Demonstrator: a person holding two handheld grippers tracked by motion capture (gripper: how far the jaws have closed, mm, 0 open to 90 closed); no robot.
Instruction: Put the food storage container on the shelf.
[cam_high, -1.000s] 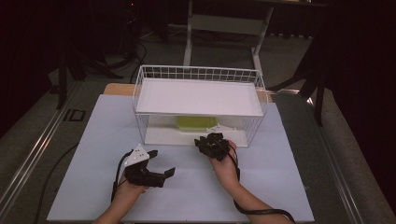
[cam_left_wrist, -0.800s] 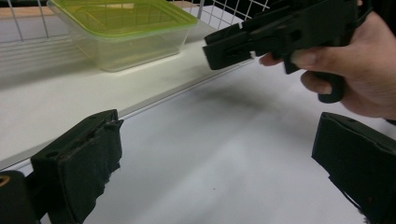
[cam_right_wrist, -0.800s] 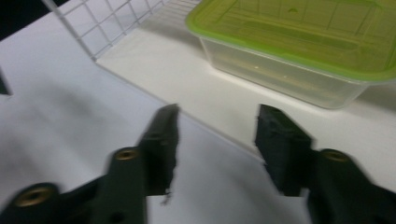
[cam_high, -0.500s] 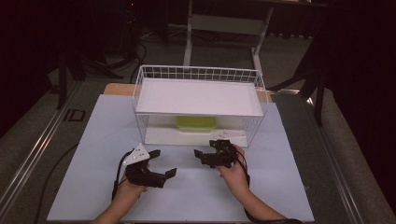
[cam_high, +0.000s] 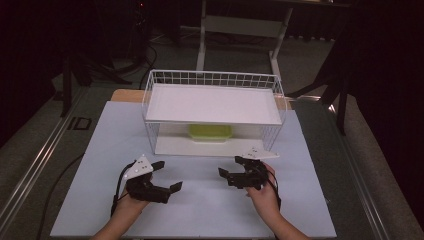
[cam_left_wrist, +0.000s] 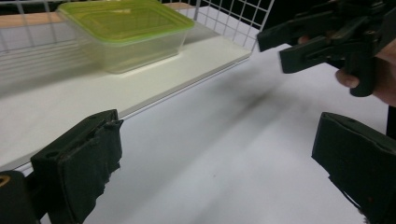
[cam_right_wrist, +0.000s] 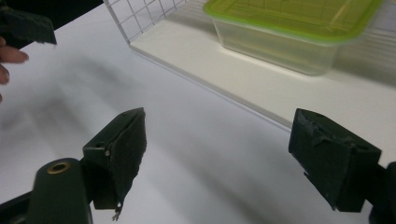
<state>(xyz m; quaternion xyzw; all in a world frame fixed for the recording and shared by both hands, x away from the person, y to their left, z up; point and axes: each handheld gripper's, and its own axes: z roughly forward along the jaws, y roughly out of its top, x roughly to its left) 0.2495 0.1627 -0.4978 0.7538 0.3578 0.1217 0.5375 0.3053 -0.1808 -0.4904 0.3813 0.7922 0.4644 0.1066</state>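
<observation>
On the white table sheet (cam_high: 310, 200), at the left of the high view, the left gripper (cam_high: 167, 177) is held low over the surface, jaws spread wide, nothing between them. Its grey plate is seen on top, and its cable trails back along the forearm. Just right of it, near the middle front, the right gripper (cam_high: 231, 169) is held over the sheet by the right hand (cam_high: 263, 192); its jaws have just been opening and are now wide apart, with nothing between them. Both grippers are kept well apart from each other and from the rack. Behind them, the white wire rack (cam_high: 150, 95) is placed on the sheet. A clear container with a green lid (cam_high: 210, 132) is seated on the rack's lower shelf (cam_high: 170, 145), under the upper shelf, roughly centred and upright. It is touched by neither gripper. The container is also seen beyond the spread pads in the left gripper view (cam_left_wrist: 126, 32) and the right gripper view (cam_right_wrist: 289, 28).
</observation>
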